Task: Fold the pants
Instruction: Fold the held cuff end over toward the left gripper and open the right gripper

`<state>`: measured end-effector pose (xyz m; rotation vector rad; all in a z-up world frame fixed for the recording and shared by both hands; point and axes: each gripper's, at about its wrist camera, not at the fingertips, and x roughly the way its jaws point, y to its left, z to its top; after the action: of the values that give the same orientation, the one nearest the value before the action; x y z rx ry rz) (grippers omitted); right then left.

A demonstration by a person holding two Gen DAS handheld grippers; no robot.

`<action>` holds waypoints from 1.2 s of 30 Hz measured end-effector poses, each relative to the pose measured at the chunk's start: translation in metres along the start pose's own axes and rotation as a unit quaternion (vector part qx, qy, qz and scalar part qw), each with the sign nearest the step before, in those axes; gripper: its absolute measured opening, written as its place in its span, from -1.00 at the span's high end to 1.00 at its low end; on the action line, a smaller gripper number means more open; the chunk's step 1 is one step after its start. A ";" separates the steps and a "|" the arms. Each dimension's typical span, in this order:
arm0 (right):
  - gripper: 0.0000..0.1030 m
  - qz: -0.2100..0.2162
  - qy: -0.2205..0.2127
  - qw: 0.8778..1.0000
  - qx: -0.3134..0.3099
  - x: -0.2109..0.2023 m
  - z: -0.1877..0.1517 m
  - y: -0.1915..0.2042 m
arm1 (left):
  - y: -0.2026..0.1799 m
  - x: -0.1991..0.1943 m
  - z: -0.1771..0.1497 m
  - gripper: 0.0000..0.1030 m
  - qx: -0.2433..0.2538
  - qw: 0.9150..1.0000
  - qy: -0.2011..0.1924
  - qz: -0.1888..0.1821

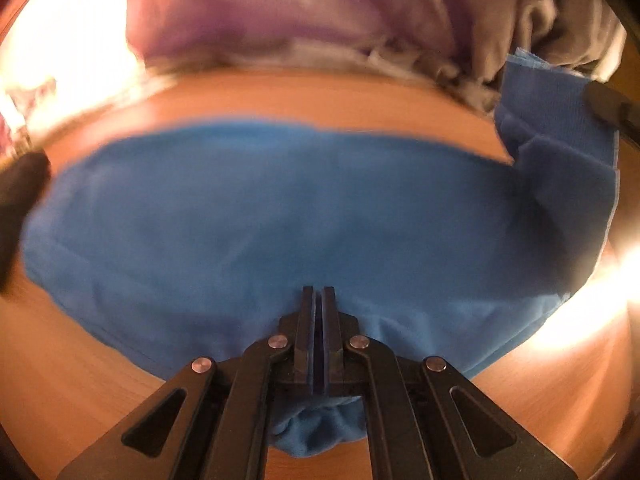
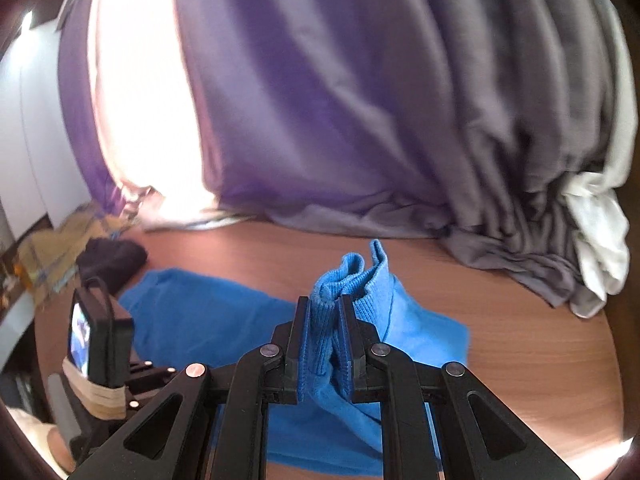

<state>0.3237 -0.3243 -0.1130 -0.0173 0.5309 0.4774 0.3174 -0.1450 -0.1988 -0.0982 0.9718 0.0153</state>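
Note:
The blue pants (image 1: 280, 208) lie spread across the brown wooden table (image 1: 320, 96). My left gripper (image 1: 318, 292) is shut on a thin fold of the pants at their near edge, with cloth bunched under it. My right gripper (image 2: 324, 304) is shut on the ribbed blue waistband (image 2: 352, 276), which stands up bunched between the fingers. The rest of the pants (image 2: 208, 320) trail left over the table. The left gripper's body with its small screen (image 2: 96, 340) shows at the left of the right wrist view. The lifted waistband end also shows in the left wrist view (image 1: 552, 120).
A purple curtain (image 2: 320, 100) and grey cloth (image 2: 520, 160) hang behind the table, their hems resting on it. A white cloth (image 2: 600, 232) lies at the right. A dark bundle (image 2: 112, 260) sits at the far left by the pants.

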 end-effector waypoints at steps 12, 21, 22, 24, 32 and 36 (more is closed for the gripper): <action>0.72 0.047 0.064 0.997 -0.023 0.053 -0.027 0.053 | 0.017 -0.011 0.002 0.91 0.002 0.999 0.010 -0.043; 0.73 0.073 0.118 0.990 -0.016 0.083 -0.045 0.065 | 0.020 0.003 0.006 0.90 0.001 0.998 0.014 -0.064; 0.72 0.074 0.122 0.990 -0.012 0.084 -0.046 0.065 | 0.021 0.002 0.007 0.90 -0.002 0.998 0.021 -0.067; 0.71 0.083 0.135 0.987 -0.002 0.087 -0.047 0.064 | 0.023 -0.001 0.008 0.90 0.001 0.997 0.030 -0.073; 0.32 0.077 0.120 0.989 0.027 0.057 -0.034 0.056 | 0.031 -0.042 0.020 0.88 0.034 0.999 -0.021 -0.028; 0.14 0.001 0.076 0.996 0.050 0.023 -0.025 0.032 | 0.010 -0.054 0.031 0.88 0.056 0.995 -0.055 -0.069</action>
<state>0.3146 -0.2895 -0.1429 0.0431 0.7043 0.4532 0.3113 -0.1306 -0.1375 -0.0611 0.8526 -0.1584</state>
